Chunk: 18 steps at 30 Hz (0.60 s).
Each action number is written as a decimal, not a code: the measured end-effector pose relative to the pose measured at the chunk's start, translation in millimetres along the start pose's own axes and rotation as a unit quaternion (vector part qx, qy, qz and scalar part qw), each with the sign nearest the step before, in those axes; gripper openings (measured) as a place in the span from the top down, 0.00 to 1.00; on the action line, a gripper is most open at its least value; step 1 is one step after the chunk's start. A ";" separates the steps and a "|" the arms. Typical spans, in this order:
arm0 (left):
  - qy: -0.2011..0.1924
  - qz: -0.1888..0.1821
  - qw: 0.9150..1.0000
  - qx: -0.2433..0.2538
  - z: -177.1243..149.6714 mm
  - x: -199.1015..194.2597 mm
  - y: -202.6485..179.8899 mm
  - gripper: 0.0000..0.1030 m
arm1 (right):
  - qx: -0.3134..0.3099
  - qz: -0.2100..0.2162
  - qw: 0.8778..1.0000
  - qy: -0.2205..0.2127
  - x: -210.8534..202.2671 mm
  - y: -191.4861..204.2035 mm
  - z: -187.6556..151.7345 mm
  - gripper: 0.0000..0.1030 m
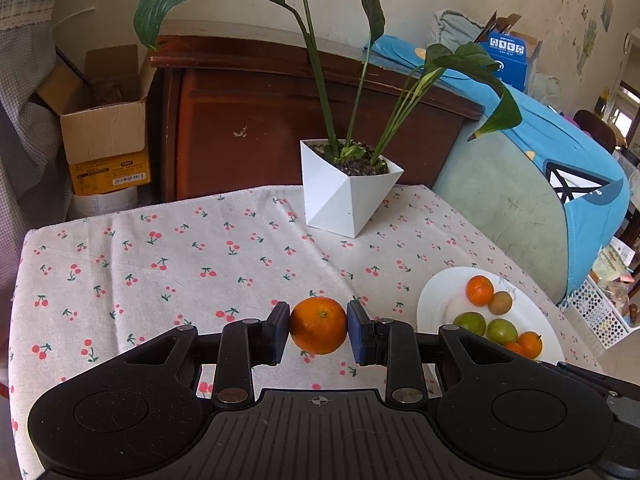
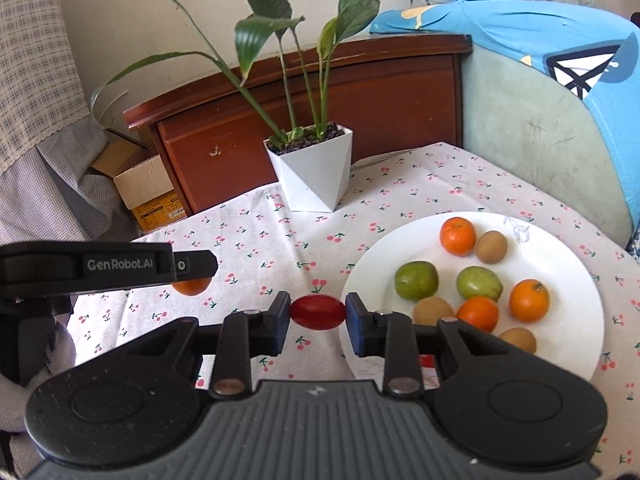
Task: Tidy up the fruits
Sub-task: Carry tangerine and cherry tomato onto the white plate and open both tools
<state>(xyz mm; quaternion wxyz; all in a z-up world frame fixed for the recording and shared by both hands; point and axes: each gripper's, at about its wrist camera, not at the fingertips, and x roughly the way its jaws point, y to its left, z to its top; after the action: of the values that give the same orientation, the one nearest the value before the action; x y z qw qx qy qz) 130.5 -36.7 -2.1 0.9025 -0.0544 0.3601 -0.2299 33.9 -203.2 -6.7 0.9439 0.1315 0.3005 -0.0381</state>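
My left gripper (image 1: 318,326) is shut on an orange (image 1: 318,325) and holds it above the cherry-print tablecloth, left of the white plate (image 1: 444,296). In the right wrist view the left gripper (image 2: 192,266) shows from the side at the left, the orange (image 2: 191,286) partly hidden under it. My right gripper (image 2: 317,312) is shut on a small red oval fruit (image 2: 317,312), just left of the white plate (image 2: 368,276). The plate holds several oranges, green fruits and brown kiwis.
A white angular pot with a leafy plant (image 2: 310,172) stands at the back of the table. A wooden cabinet (image 2: 320,92) and a cardboard box (image 2: 148,188) lie beyond. A sofa with a blue cover (image 2: 560,92) borders the right side.
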 end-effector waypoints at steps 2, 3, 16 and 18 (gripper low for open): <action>0.003 -0.008 1.000 -0.003 -4.4 -1.1 -7.3 0.72 | 0.007 -0.006 1.000 -0.004 -9.6 -10.2 5.3 0.71; 0.005 -0.011 1.000 -0.003 -6.7 -1.0 -11.2 0.72 | 0.015 -0.009 1.000 -0.008 -16.4 -17.4 8.9 0.71; 0.017 -0.065 0.998 0.021 -20.4 10.1 -69.2 0.72 | 0.102 -0.022 0.995 -0.002 -40.7 -100.2 38.0 0.71; 0.020 -0.068 0.997 0.023 -22.1 14.9 -76.2 0.72 | 0.117 -0.022 0.993 0.002 -37.3 -110.4 38.5 0.71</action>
<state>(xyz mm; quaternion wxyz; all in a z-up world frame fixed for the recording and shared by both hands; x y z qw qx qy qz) 96.4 -109.7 -7.6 0.8785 -0.0533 0.3680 -0.2999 8.3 -320.1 20.1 0.9201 0.2347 0.2991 -0.0939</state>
